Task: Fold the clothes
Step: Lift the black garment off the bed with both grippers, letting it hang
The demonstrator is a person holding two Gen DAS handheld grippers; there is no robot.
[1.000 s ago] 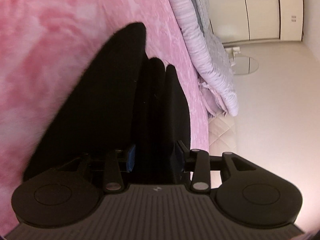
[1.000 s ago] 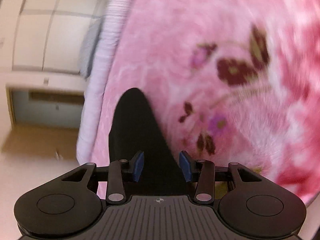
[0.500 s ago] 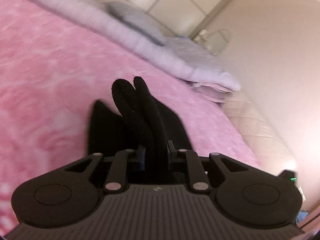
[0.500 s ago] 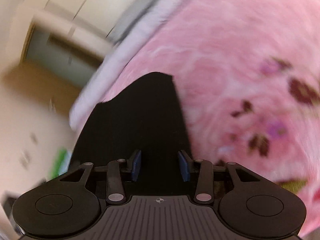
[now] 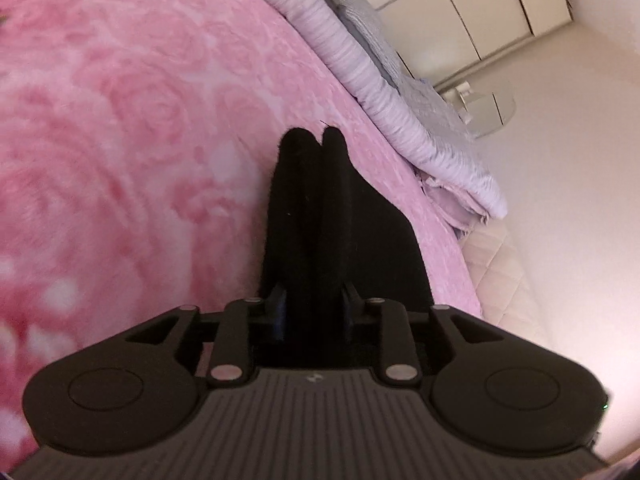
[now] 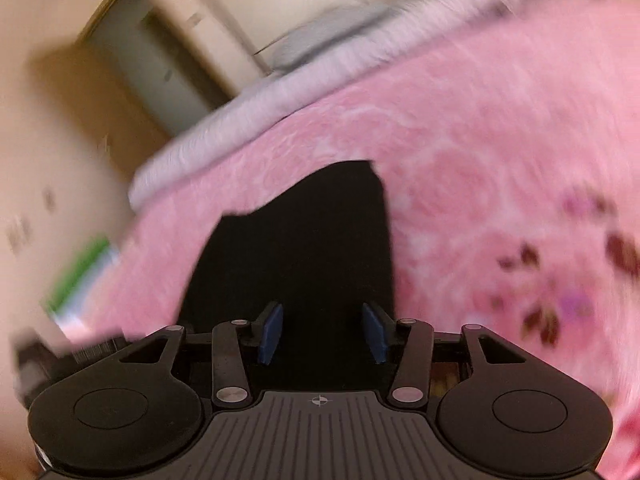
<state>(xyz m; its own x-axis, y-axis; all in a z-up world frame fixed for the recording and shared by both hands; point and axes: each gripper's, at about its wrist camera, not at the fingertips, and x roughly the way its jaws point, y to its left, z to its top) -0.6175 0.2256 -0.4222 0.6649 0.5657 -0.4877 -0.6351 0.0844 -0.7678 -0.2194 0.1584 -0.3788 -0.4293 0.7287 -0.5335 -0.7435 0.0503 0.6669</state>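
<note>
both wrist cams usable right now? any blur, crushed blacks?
Left wrist: sharp, fisheye bends the room edges; the black garment is crushed to a flat silhouette with no fold detail. Right wrist: heavy motion smear across the pink blanket and room, though the right gripper itself stays crisp.

black garment (image 5: pixel 316 220) hides the left claw (image 5: pixel 314 312) pads; right view blurred.

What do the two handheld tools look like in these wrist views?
Both are matte black. The left tool and right tool each have a ribbed grey-black deck, two round side housings, silver pivot pins and blue finger pads. A small crosshair mark sits centred on the right deck. No cables or sleeves show.
</note>
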